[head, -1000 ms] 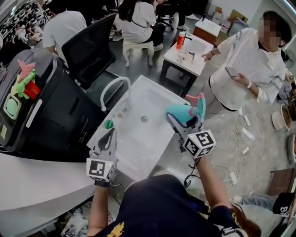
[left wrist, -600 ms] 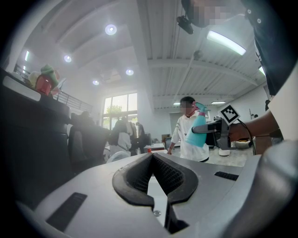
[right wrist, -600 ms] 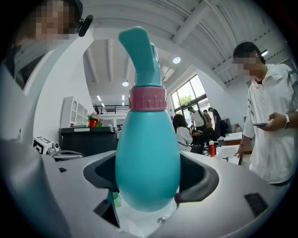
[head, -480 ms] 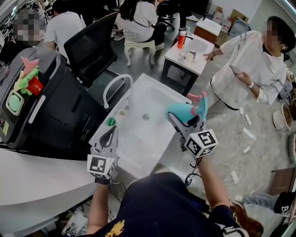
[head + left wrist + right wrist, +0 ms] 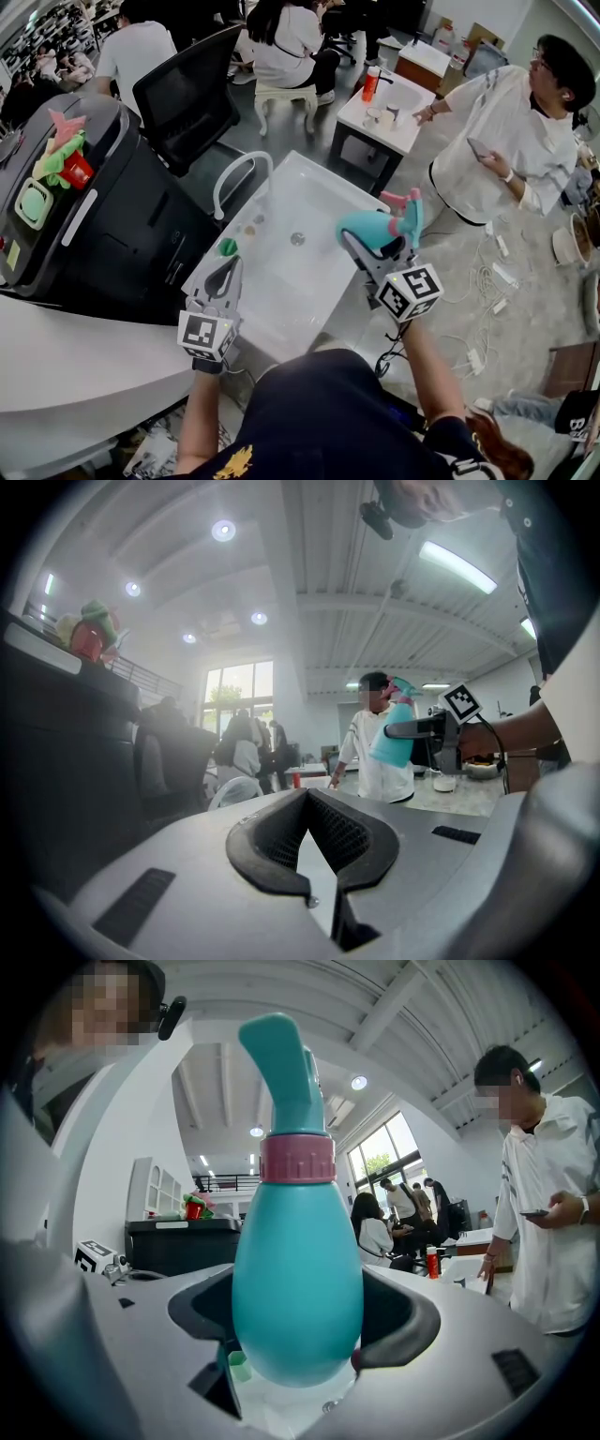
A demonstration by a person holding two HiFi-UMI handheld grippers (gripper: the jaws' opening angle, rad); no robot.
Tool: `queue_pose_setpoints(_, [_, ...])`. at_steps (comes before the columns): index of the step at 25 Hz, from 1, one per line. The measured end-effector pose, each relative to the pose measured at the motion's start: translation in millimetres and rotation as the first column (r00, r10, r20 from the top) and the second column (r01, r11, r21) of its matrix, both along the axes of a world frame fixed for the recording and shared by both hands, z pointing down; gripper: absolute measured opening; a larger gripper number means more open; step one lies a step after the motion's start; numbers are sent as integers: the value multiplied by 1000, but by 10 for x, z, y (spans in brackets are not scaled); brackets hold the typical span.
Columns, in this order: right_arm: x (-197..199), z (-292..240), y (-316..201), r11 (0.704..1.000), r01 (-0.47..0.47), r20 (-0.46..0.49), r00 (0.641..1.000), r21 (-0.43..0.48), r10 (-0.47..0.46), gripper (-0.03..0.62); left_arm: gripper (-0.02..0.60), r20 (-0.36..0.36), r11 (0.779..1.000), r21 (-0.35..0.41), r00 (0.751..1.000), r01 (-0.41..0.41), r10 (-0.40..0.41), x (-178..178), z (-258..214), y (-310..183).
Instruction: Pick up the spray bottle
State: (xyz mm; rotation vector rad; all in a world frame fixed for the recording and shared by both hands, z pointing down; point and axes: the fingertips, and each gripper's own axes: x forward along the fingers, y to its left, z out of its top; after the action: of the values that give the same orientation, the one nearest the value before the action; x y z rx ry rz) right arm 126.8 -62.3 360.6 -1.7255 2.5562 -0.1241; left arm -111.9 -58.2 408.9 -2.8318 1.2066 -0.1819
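The teal spray bottle [image 5: 364, 228] with a pink collar and trigger head is held off the surface, over the right edge of the white sink basin [image 5: 281, 281]. My right gripper [image 5: 370, 242] is shut on its round body; in the right gripper view the bottle [image 5: 298, 1279] fills the space between both pads, standing upright. My left gripper [image 5: 223, 272] hovers at the basin's left edge, shut with nothing in it. In the left gripper view its jaws [image 5: 307, 797] meet at the tips, and the bottle [image 5: 391, 740] shows far off to the right.
A white arched faucet [image 5: 236, 173] rises at the basin's back left, with a small green object [image 5: 228, 247] near it. A large black case [image 5: 103, 225] with toys on top stands to the left. Behind are a black chair [image 5: 186, 89] and a small white table [image 5: 380, 117]. A person in white [image 5: 497, 150] stands to the right, above floor cables [image 5: 487, 281].
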Motion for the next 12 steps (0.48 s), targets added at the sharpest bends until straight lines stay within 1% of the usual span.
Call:
queue_pose_setpoints(6, [-40,-24,13,1000,4,-23,1000,7,-4,365,15,4,1000,-11,1000,-6,6,-23,31,18])
queue_pose_setpoints(12, [-53,-2,26,1000,7,-18,1000,9,-6,364,15,9,1000,-14,1000,-5,5,-44,69,32])
